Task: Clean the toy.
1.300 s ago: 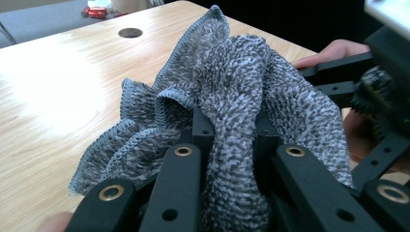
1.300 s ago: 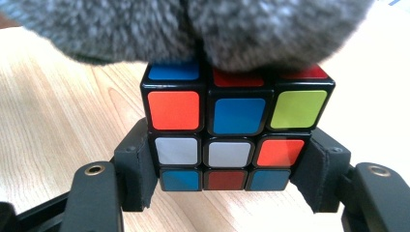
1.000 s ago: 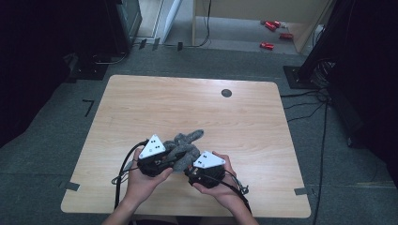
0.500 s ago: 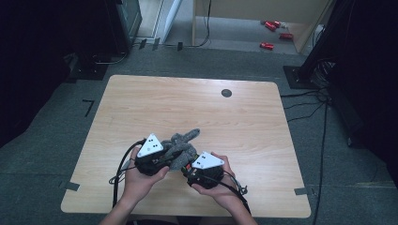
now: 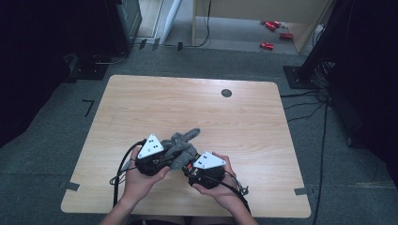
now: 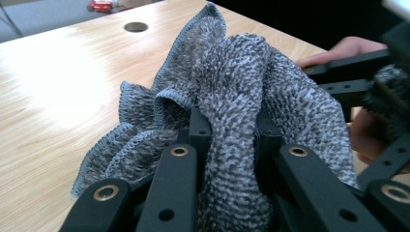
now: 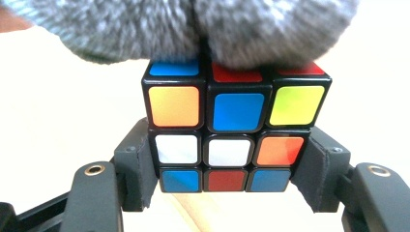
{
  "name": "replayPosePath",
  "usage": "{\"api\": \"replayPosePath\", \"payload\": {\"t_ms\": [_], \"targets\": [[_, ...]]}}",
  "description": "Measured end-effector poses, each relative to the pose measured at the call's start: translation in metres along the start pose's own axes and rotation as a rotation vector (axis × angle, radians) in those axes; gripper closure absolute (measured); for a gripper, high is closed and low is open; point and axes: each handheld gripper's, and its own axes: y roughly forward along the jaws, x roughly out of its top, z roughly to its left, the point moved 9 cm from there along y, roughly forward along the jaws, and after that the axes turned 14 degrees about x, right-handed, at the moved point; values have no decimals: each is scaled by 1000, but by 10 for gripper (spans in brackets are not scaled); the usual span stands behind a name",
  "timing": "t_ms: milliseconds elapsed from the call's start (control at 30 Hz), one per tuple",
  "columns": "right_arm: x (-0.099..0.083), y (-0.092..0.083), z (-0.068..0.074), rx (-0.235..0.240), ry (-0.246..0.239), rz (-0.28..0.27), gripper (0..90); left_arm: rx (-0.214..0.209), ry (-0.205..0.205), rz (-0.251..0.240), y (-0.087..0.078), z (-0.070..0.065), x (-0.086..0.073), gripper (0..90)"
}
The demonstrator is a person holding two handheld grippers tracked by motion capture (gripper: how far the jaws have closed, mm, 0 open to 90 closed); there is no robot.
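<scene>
Clamping a fold of the grey cloth, the left gripper is pinching its jaws tight on the knitted fabric, which is bunching up and spilling over both black fingers; in the high view the left gripper is sitting in the person's left hand near the table's front edge, with the cloth lying heaped between the two tools and one corner pointing away from the person; the right gripper is gripping a scrambled puzzle cube by its lower rows, its padded jaws pressing on either side, while the cloth is resting on the cube's top face; seen from above, the right gripper is lying just beside the left, cradled in the right hand; both are sitting over the wooden table, whose dark round hole is lying well apart at the far side.
</scene>
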Motion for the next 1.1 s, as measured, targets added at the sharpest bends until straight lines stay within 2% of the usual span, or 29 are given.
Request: {"api": "replayPosePath", "payload": {"t_ms": [67, 167, 233, 300, 467, 533, 667, 733, 800, 900, 967, 1033, 1100], "targets": [[2, -1, 0, 4, 5, -12, 347, -24, -4, -11, -2, -7, 3, 775], [1, -1, 0, 0, 1, -9, 347, -66, 46, -22, -3, -30, 6, 772], [-1, 0, 1, -2, 4, 3, 347, -47, 90, -23, -1, -37, 6, 768], [-3, 0, 0, -12, 0, 11, 347, -48, 87, -17, 0, -33, 4, 767], [-2, -2, 1, -2, 4, 3, 347, -13, 13, -5, 1, -6, 2, 769], [0, -2, 1, 8, 14, -10, 347, -24, 7, -18, -1, -8, 4, 769], [0, -1, 2, 10, 8, -7, 347, -92, 46, -32, -3, -33, 7, 768], [-1, 1, 3, 3, 6, 2, 347, -85, 72, -30, -2, -37, 6, 766], [-1, 1, 3, -5, 6, 10, 347, -81, 59, -26, -2, -32, 6, 766], [1, -1, 5, -8, -8, 5, 347, -32, 26, -18, -2, -14, 5, 767], [3, -3, 5, -6, -8, -1, 347, -28, 2, -17, -3, -6, 5, 767], [5, -5, 5, -5, -11, -10, 347, -42, -5, -26, -5, -7, 6, 766], [5, -5, 5, -2, -7, -17, 347, -58, 13, -35, -6, -16, 8, 766]]}}
